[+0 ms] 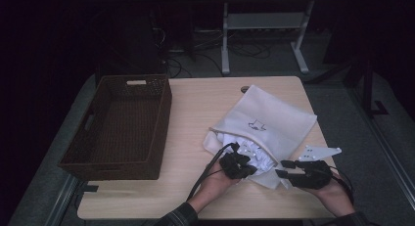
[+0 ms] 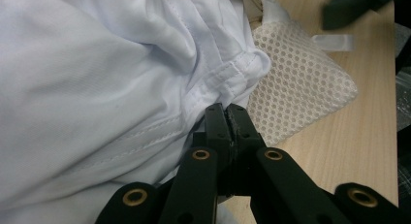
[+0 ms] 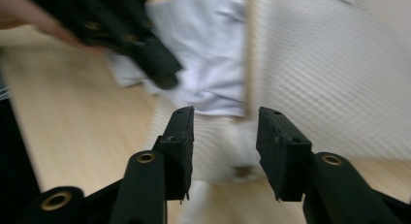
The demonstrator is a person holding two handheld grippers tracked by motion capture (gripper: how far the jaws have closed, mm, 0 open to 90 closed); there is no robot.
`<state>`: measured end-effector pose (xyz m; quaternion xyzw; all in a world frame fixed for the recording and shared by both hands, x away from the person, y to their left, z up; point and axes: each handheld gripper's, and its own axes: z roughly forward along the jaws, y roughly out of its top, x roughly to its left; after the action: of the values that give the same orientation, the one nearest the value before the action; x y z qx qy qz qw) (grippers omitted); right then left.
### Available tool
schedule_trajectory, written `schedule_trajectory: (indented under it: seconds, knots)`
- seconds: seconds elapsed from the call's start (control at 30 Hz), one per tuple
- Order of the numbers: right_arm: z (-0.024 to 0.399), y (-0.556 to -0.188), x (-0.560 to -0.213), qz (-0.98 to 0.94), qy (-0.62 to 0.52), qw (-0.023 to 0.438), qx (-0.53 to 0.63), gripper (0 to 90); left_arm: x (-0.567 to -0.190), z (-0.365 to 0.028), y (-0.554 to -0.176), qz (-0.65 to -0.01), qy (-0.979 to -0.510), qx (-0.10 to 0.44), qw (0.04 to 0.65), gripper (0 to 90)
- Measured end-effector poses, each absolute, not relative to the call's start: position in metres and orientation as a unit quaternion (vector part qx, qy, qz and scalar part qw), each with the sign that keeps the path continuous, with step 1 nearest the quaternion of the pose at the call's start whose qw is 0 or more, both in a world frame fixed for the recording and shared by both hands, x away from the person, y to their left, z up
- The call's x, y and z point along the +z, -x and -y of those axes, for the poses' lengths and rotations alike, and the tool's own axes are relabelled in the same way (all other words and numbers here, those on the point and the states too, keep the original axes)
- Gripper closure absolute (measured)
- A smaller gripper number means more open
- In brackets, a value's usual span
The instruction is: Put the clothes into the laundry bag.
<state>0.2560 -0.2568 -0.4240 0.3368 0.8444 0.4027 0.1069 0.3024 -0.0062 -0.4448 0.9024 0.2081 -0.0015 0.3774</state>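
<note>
Left tongs [image 2: 227, 110]: I have them pressed together at the white garment's [image 2: 97, 73] hem.
Right tongs [image 3: 224, 136]: spread, mesh laundry bag's [image 3: 334, 78] corner between them, unpinched.

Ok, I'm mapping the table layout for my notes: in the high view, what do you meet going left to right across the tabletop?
Brown woven basket → left gripper shut on the white garment at the bag's mouth → right gripper, jaws apart, at the near corner of the cream mesh laundry bag.

White garment [image 1: 244, 150] spilling from mesh bag [image 1: 274, 119]; basket [image 1: 122, 125] left
</note>
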Motion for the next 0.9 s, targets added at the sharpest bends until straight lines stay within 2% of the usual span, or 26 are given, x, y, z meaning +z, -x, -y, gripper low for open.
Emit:
schedule_trajectory:
  seconds: [0.17,0.2,0.37,0.43,0.9]
  knots:
    - [0.264,-0.268,-0.441,-0.849,-0.36,0.074,0.379,50.5,-0.443,0.006,-0.303,-0.21,-0.9,-0.004,0.383,89.6]
    - [0.263,-0.27,-0.444,-0.85,-0.36,0.069,0.378,52.5,-0.442,0.007,-0.303,-0.21,-0.899,-0.004,0.384,89.6]
    - [0.26,-0.272,-0.445,-0.856,-0.355,0.072,0.37,77.7,-0.44,0.009,-0.303,-0.212,-0.895,0.0,0.392,89.6]
    - [0.26,-0.272,-0.443,-0.856,-0.352,0.073,0.372,81.3,-0.438,0.011,-0.304,-0.212,-0.893,0.002,0.396,89.6]
    - [0.255,-0.268,-0.431,-0.867,-0.307,0.056,0.388,82.9,-0.431,0.039,-0.327,-0.244,-0.876,0.037,0.415,89.7]
